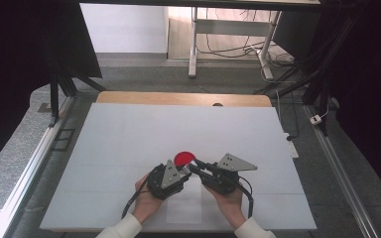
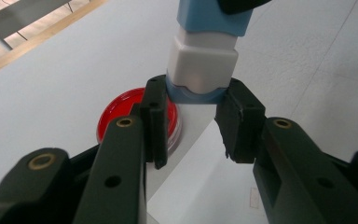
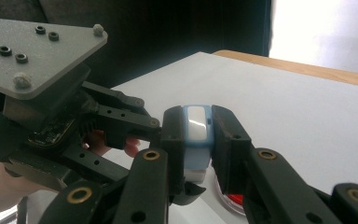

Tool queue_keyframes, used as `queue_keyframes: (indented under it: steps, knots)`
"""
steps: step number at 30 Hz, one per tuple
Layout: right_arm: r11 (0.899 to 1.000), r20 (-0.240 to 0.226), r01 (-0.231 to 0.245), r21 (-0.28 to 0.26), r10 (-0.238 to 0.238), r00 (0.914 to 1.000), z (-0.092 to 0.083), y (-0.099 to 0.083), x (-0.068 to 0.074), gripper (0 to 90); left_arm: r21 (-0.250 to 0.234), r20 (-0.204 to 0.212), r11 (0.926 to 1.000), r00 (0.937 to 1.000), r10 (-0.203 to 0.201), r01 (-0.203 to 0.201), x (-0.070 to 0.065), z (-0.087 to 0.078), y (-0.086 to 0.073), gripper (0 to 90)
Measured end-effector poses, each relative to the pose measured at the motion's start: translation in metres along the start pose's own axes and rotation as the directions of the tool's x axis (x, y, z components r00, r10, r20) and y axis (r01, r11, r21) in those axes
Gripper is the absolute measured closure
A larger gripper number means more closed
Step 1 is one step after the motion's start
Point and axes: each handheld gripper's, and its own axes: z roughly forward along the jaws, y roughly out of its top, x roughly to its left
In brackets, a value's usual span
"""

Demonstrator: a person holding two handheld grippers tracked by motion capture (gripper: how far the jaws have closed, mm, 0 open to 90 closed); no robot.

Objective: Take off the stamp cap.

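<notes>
High view shows, left to right, the left gripper [image 1: 184,169] clamped on one end of a small blue-and-white block [image 2: 202,70], a red round dish [image 1: 184,158] lying on the white table [image 1: 129,144] just beyond, and the right gripper [image 1: 198,165] clamped on the block's other end.

No text, label, brand or number can be read anywhere
</notes>
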Motion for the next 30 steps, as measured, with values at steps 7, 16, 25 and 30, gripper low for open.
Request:
queue_keyframes:
  steps: [7, 16, 25, 30]
  knots:
    - [1.000, 0.003, 0.002, 0.004, -0.002, 1.0000, 0.0004, -0.0004, 0.0002, 74.9, -0.001, -0.013, 1.0000, 0.9999, 0.007, -0.007, -0.0011, 0.0005, -0.0007, 64.8]
    - [1.000, 0.020, 0.010, 0.019, -0.010, 0.9997, 0.0022, -0.0024, 0.0022, 75.0, 0.018, -0.030, 0.9996, 0.9993, 0.024, -0.023, -0.0026, 0.0028, -0.0027, 65.3]
    - [1.000, 0.030, 0.012, 0.020, -0.013, 0.9995, 0.0023, -0.0028, 0.0029, 75.1, 0.018, -0.031, 0.9995, 0.9992, 0.026, -0.026, -0.0050, 0.0044, -0.0043, 65.6]
    - [1.000, 0.035, 0.009, 0.030, -0.011, 0.9993, 0.0025, -0.0029, 0.0029, 75.1, 0.023, -0.034, 0.9991, 0.9988, 0.036, -0.035, -0.0060, 0.0055, -0.0049, 65.8]
